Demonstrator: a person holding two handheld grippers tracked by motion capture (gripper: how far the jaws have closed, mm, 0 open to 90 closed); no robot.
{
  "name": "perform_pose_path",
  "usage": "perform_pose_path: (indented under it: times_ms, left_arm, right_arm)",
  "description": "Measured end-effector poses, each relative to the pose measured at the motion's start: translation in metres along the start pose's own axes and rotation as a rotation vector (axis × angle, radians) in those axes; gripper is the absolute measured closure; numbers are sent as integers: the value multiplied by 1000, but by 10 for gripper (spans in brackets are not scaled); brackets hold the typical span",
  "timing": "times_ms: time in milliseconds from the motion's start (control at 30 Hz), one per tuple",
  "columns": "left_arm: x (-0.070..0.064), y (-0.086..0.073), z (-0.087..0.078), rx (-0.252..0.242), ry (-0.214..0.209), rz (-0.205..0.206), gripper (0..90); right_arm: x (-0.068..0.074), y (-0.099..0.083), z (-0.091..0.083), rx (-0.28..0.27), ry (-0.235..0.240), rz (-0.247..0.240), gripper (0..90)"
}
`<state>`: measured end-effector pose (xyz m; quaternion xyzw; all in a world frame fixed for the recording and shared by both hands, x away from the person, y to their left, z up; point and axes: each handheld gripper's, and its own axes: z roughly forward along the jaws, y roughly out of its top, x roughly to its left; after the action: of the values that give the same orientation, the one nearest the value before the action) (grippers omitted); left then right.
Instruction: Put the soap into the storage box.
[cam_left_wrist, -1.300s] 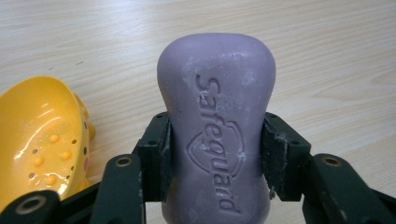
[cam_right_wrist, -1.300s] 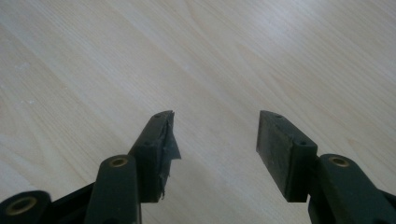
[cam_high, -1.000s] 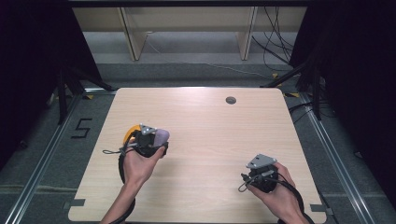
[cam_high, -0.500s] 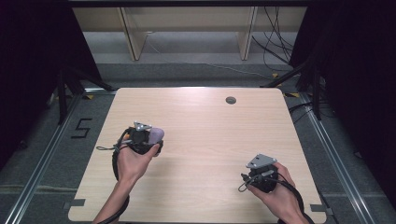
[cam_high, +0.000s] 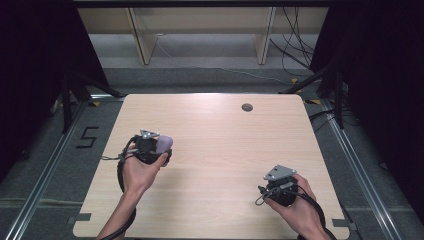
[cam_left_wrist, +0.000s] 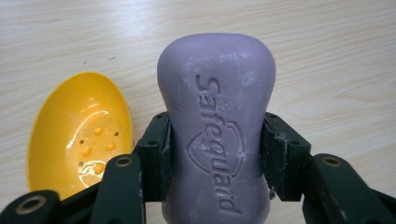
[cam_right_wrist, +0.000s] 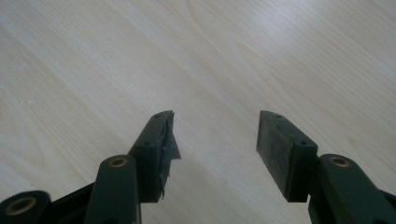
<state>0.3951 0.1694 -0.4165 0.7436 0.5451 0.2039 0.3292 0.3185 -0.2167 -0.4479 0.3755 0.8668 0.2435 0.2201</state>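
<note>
A purple soap bar (cam_left_wrist: 215, 121) stamped "Safeguard" is clamped across its middle by my left gripper (cam_left_wrist: 215, 154), just above the wooden table (cam_left_wrist: 327, 56). A yellow soap dish (cam_left_wrist: 77, 135) with drain holes lies empty on the table, to the left of the soap in the left gripper view. From the high view, the left gripper (cam_high: 159, 145) holds the soap bar (cam_high: 164, 143) over the table's left half. My right gripper (cam_high: 280, 180) rests near the front right, and in its own view the right gripper (cam_right_wrist: 215, 140) stands open over bare wood, with nothing between its jaws.
A round dark cable hole (cam_high: 247, 107) sits near the far edge of the table (cam_high: 225, 135). Wooden shelf legs and cables stand on the floor behind the table. A "5" mark (cam_high: 87, 136) is on the floor to the left.
The left gripper with the soap has shifted slightly left and turned, so the hand now covers the yellow dish in the high view. The right gripper has stayed still.
</note>
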Motion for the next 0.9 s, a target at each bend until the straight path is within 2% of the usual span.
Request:
perform_pose_path:
  times_ms: [900]
  left_arm:
    - [15, 1, -5, 17, 17, -12, 491]
  right_arm:
    - [-1, 0, -1, 6, 7, 6, 467]
